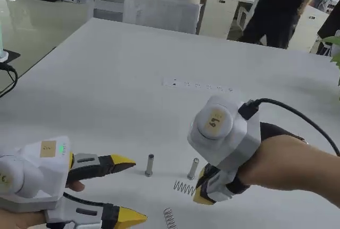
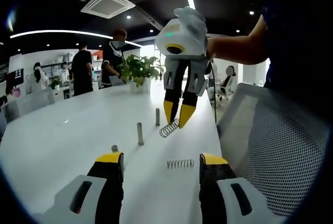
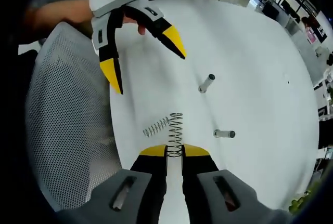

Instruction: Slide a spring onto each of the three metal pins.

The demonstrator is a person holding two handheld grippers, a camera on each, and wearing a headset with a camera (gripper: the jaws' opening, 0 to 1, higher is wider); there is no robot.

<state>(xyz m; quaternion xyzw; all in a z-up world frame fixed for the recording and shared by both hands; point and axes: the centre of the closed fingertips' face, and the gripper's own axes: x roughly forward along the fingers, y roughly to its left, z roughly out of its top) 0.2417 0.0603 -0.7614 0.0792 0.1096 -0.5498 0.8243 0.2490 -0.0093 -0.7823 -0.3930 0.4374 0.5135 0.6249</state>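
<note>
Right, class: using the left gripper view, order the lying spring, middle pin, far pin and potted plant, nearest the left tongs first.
1. Lying spring, between the tips of the left tongs.
2. Middle pin, ahead, leftward.
3. Far pin, beyond it.
4. Potted plant, in the background.

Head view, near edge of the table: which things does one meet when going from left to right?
The left tool → first pin → loose spring → second pin → right tool, shut on the held spring.
</note>
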